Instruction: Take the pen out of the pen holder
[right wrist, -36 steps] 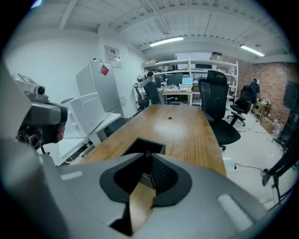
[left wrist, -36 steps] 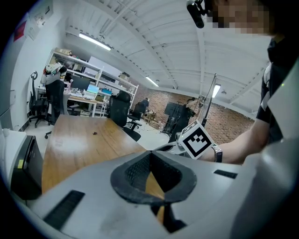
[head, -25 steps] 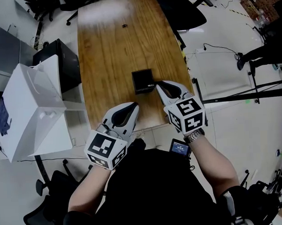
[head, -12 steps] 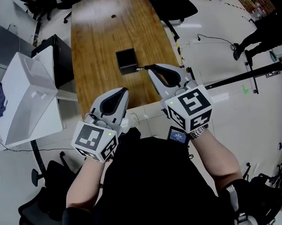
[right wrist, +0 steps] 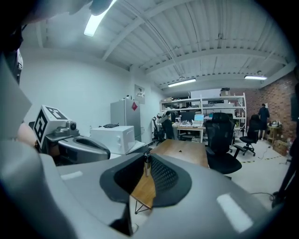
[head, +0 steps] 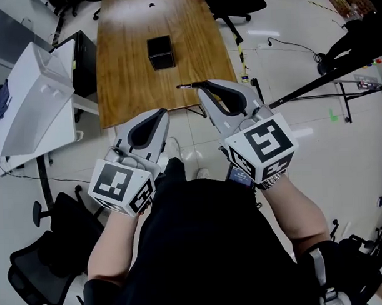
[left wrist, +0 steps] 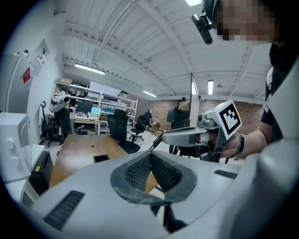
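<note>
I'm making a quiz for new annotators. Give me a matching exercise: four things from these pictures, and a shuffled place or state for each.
Things:
1. slim dark pen
2. black square pen holder
3. left claw
4. white box-shaped appliance

Places or states:
A. standing on the brown wooden table
B. shut, with nothing in it
C. pinched at the tips of the right claw, out of the holder
D. left of the table in the head view

Pairs: 1-C, 2-A, 3-B, 4-D

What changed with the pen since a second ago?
The right gripper pulled the pen out of the holder and back toward the person, past the table edge. The holder stayed on the table; the left gripper stayed shut and empty.
</note>
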`<state>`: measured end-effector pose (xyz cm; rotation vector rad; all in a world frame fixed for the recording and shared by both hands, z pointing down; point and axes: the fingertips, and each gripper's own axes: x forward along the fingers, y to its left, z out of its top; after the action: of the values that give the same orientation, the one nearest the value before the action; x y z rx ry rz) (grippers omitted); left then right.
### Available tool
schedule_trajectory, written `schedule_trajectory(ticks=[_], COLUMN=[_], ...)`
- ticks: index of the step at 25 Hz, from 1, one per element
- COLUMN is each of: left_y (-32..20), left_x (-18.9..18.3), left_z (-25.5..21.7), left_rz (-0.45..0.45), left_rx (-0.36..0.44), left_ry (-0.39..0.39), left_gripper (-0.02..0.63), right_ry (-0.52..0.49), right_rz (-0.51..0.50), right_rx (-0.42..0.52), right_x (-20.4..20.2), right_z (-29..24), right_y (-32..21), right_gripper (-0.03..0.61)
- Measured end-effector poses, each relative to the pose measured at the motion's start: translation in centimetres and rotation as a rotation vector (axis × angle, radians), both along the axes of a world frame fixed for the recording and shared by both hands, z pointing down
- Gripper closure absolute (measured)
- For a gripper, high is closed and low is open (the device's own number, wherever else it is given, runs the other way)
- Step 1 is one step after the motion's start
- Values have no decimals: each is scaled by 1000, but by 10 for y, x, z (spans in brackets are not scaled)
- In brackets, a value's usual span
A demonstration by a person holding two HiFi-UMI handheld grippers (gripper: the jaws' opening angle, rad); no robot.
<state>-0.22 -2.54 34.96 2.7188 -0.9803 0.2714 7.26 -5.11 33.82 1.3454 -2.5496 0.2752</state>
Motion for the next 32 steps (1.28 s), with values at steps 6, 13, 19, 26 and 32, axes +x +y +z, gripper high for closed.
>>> schedule_trajectory(ticks=[6, 13, 19, 26, 32], left_y=[42, 54, 56, 57, 58], left_x=[-3, -10, -31, -42, -51], left_z=[-5, -8, -7, -13, -18], left_rz=[-18, -15, 6, 31, 32], left_rx=[5, 9, 1, 16, 26], left_ry=[-12, -11, -16, -16, -12], left_gripper=[609, 609, 609, 609, 609], right_ry=[-16, -26, -35, -42, -41], right_rz=[-17, -11, 15, 37, 33], right_rx=[17, 27, 27, 33, 47], right_x=[2, -3, -20, -33, -42], right_z=[-7, -14, -16, -18, -25], right_y=[45, 62, 67, 72, 76], right_gripper=[534, 534, 534, 534, 534])
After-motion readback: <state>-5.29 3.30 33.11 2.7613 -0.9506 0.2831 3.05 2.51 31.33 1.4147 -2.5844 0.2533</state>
